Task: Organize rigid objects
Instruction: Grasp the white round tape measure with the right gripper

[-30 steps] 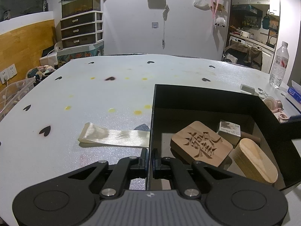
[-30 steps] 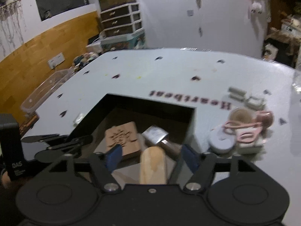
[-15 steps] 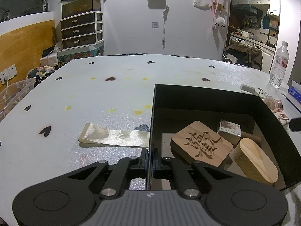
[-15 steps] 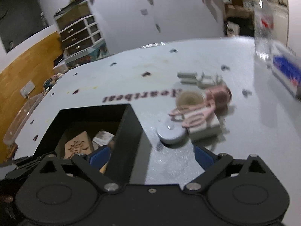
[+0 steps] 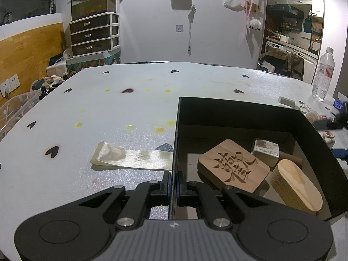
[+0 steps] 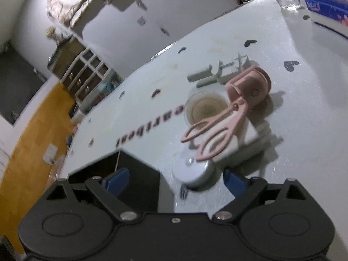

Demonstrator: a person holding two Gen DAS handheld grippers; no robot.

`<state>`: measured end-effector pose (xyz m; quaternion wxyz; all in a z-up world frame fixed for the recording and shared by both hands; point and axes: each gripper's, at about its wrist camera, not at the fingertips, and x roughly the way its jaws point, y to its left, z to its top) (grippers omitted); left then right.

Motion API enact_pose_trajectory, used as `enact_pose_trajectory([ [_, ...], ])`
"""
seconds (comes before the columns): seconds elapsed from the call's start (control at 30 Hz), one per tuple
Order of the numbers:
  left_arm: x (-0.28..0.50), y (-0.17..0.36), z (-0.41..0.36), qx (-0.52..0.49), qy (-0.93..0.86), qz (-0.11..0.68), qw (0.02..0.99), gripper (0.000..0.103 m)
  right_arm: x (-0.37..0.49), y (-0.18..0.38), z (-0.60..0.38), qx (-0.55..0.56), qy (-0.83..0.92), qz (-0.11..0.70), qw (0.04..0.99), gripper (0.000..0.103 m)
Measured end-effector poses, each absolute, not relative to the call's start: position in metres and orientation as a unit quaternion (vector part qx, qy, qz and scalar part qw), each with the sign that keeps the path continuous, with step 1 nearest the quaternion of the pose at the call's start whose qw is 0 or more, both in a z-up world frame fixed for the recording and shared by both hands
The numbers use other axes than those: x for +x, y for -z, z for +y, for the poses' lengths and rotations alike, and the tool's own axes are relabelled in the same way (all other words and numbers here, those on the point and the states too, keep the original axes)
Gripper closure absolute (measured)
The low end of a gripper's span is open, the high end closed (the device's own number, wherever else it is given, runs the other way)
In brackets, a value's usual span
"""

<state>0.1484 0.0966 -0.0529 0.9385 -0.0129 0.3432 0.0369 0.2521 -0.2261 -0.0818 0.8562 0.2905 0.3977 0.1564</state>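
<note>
Partway there: carved wooden block (image 5: 233,166), oval wood piece (image 5: 296,188) and small carton (image 5: 265,149) sit in the black box (image 5: 239,111). Left gripper (image 5: 173,182) pinches its near-left wall; right gripper (image 6: 176,179), closing slightly on nothing, faces the white disc (image 6: 193,169) and pink clips (image 6: 217,130) waiting right of it.

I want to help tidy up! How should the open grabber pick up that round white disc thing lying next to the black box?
Probably by its rim. The round white disc lies flat on the table, so come from above with one finger on each side of its edge. The right gripper, jaws wide and closing slightly with nothing between them, is lined up just before it. Its far edge sits under the pink scissors, so grip the near half.
</note>
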Motion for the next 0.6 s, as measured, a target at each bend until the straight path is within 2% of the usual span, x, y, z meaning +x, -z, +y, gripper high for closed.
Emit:
enact_pose_trajectory([
  [0.1, 0.149, 0.053, 0.098, -0.012, -0.037, 0.344, 0.938, 0.098, 0.261, 0.082, -0.229, 0.282, -0.142, 0.390, 0.865, 0.010],
  [0.23, 0.150, 0.053, 0.101, -0.012, -0.038, 0.345, 0.938, 0.098, 0.267, 0.081, -0.229, 0.235, -0.126, 0.378, 0.886, 0.019],
  [0.4, 0.150, 0.054, 0.101, -0.012, -0.039, 0.346, 0.938, 0.098, 0.263, 0.079, -0.212, 0.135, -0.147, 0.372, 0.907, 0.020],
  [0.6, 0.150, 0.054, 0.101, -0.011, -0.038, 0.346, 0.938, 0.098, 0.257, 0.081, -0.188, 0.042, -0.150, 0.360, 0.920, 0.028],
])
